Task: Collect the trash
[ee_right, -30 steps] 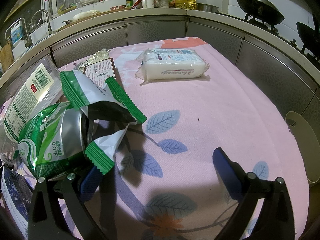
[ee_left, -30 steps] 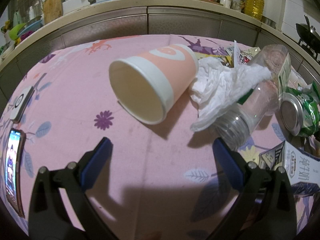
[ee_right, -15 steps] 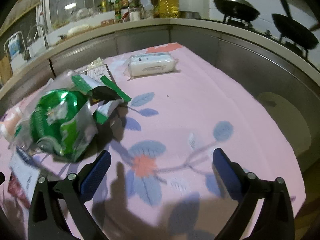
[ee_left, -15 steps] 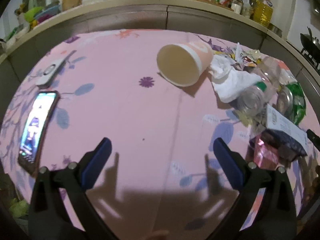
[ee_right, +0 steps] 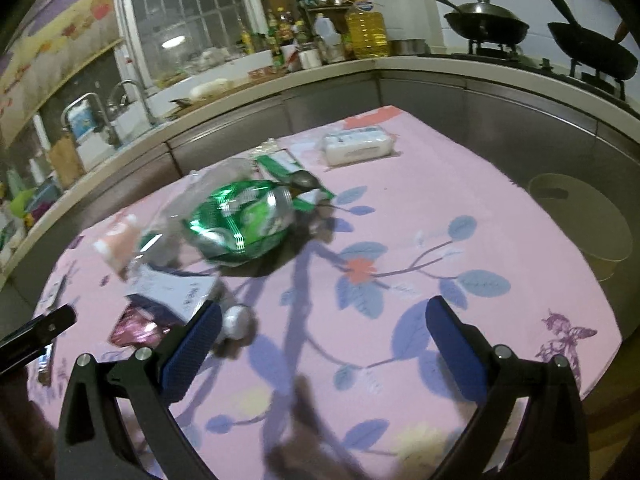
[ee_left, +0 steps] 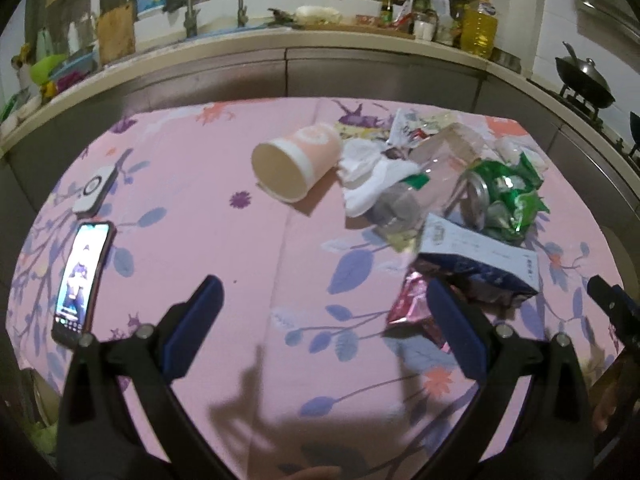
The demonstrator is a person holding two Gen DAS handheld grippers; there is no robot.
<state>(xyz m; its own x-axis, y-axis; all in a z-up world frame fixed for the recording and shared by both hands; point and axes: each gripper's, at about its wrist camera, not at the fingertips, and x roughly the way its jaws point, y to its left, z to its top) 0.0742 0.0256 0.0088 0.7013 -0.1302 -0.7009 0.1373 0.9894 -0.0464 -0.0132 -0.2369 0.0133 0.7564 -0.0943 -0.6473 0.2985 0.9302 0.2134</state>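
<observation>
On the pink desk [ee_left: 180, 208] all the trash still lies in a pile: paper cup [ee_left: 298, 162], tissue [ee_left: 368, 176], crushed green can [ee_left: 500, 196]. Left tool [ee_left: 320, 316] and right tool [ee_right: 320, 340] are both wide apart, holding nothing. Nothing looks picked up yet.

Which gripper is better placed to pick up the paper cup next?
Probably the left. The left gripper is open with the cup ahead, its mouth facing it over bare cloth. From the right gripper, also open, the cup sits behind the can.
</observation>
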